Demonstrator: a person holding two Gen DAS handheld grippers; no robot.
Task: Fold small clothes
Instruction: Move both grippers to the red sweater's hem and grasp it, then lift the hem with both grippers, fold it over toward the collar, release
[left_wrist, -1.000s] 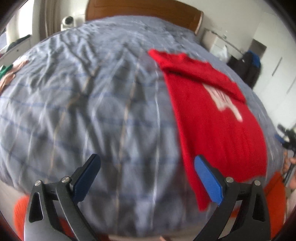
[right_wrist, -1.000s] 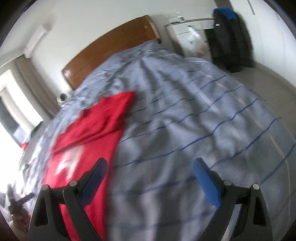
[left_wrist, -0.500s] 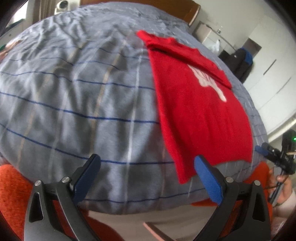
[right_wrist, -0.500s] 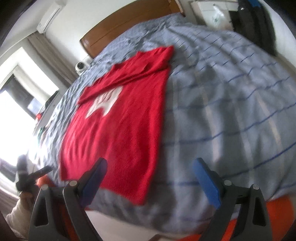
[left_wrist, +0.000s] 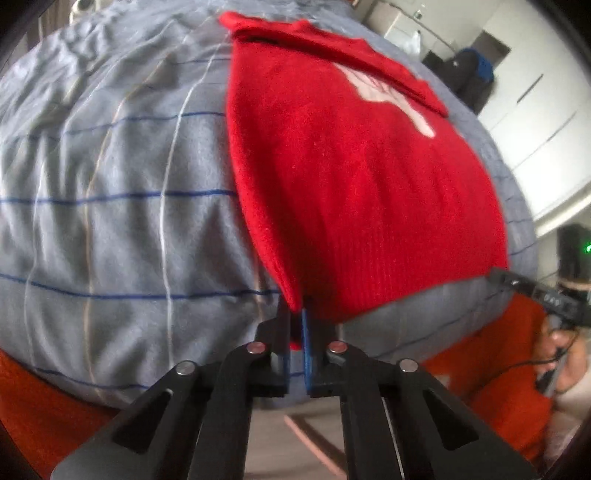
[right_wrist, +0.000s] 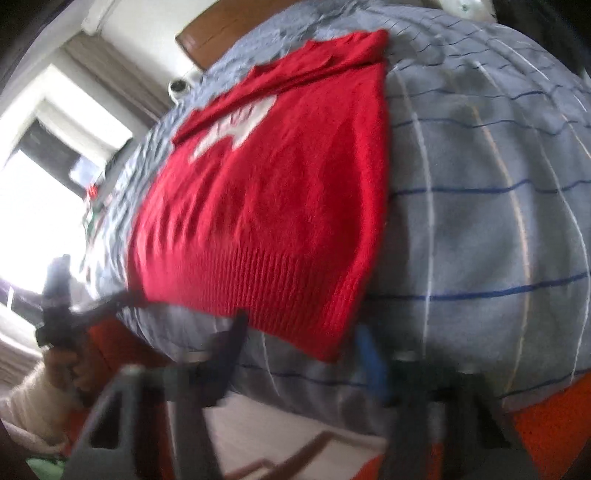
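A red knit sweater (left_wrist: 362, 192) with a white motif lies flat on the grey striped bed cover (left_wrist: 110, 221), its hem toward me. My left gripper (left_wrist: 295, 325) is at the hem's near left corner. Its jaws are closing and stand pressed together on that red corner. In the right wrist view the sweater (right_wrist: 266, 206) fills the middle. My right gripper (right_wrist: 301, 343) is blurred and its jaws are closing. They are still apart, with the hem's near right corner between them and no pad touching it.
The bed's near edge runs just below both grippers, with orange fabric (left_wrist: 509, 369) and floor beneath it. A wooden headboard (right_wrist: 221, 33) stands at the far end. A dark backpack (left_wrist: 472, 77) and white cupboards (left_wrist: 546, 92) are to the right, and a bright window (right_wrist: 37, 184) is to the left.
Both grippers came down toward the sweater's near hem. The left jaws went from wide open to shut on the left corner. The right jaws narrowed around the right corner.
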